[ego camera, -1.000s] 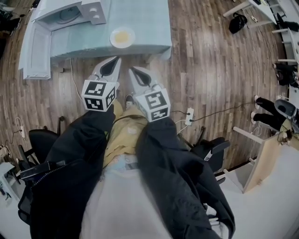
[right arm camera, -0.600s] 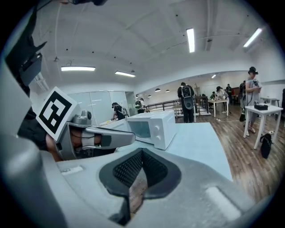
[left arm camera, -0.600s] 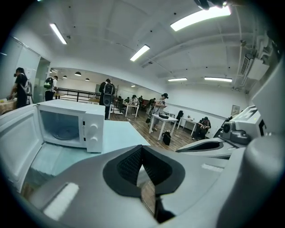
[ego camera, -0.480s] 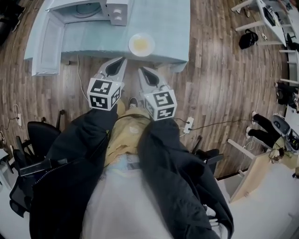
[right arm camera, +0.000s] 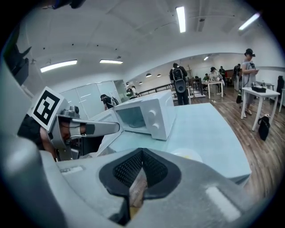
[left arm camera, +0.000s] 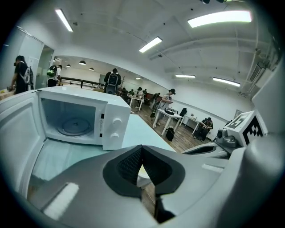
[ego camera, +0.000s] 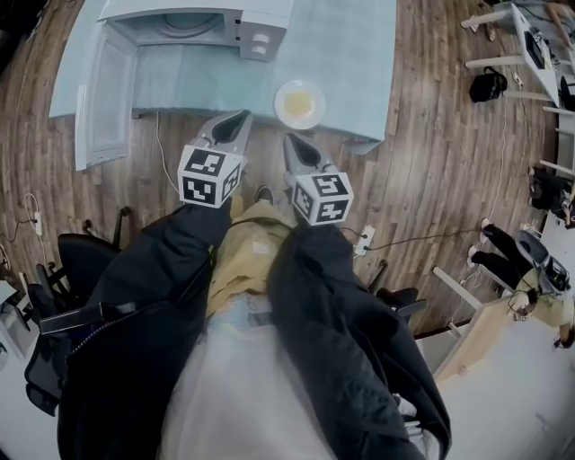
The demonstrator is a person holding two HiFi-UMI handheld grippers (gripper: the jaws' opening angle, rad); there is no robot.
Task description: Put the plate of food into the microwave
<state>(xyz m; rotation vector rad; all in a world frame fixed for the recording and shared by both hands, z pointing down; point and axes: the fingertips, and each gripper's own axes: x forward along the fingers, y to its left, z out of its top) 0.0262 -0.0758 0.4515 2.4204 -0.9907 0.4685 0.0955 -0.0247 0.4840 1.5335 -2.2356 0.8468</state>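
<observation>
L gripper [ego camera: 235,122] & R gripper [ego camera: 295,145]: jaws pressed together, empty, just short of the table [ego camera: 355,49] edge. Plate of food [ego camera: 299,103] sits near that edge, right of the open microwave [ego camera: 193,22]. Likely stiff, slick, breakable; pinch rim, keep level.

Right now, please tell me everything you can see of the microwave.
The microwave is a white box, seemingly painted metal, standing upright on the pale blue table. Its door is swung wide open at its left side. The cavity is empty except for a round glass turntable. Two round knobs sit on the right-hand panel. Nothing else touches it; the plate of food lies apart, nearer the table's edge.
</observation>
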